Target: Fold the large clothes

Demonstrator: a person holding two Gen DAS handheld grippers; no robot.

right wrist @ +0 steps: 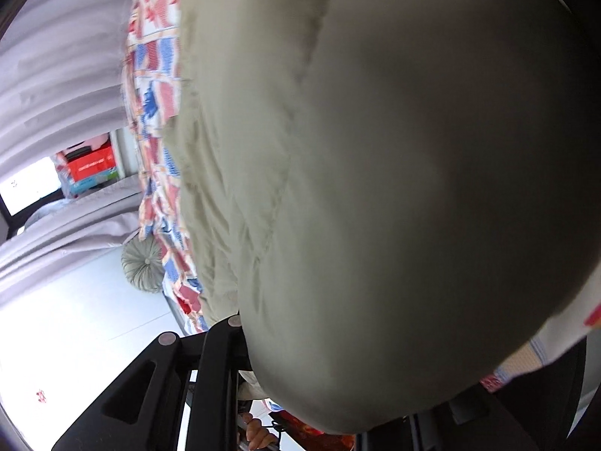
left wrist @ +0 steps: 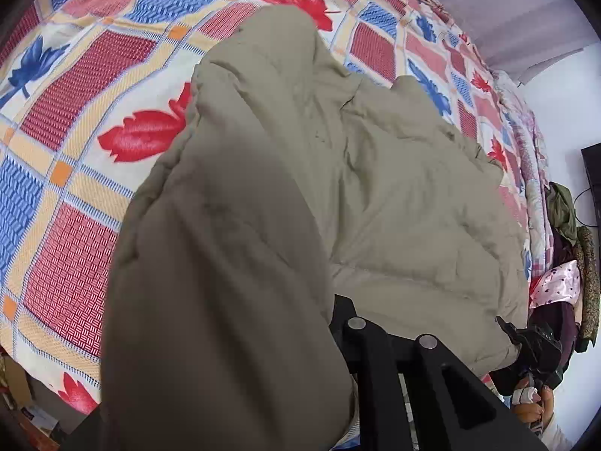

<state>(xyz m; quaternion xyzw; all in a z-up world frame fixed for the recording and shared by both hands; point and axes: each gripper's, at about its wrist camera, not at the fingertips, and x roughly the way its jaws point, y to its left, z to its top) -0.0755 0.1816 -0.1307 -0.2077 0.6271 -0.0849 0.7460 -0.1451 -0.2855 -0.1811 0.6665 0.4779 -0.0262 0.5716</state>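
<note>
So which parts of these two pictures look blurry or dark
Left wrist view: the near fold of the khaki jacket is soft and shadowed, while the bedsheet is sharp but bowed by the fisheye. Right wrist view: the jacket fills the frame, blurred and dim toward the right; the curtain is smeared.

Left gripper (left wrist: pixel 338 323) fingers half hidden, grip unclear; right gripper (right wrist: pixel 240 338) likewise hidden.

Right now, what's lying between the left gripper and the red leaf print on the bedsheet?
In the left wrist view, only the khaki padded jacket: its bulging fold rises from the left gripper and covers the stretch to the red leaf print on the patterned bedsheet.
</note>
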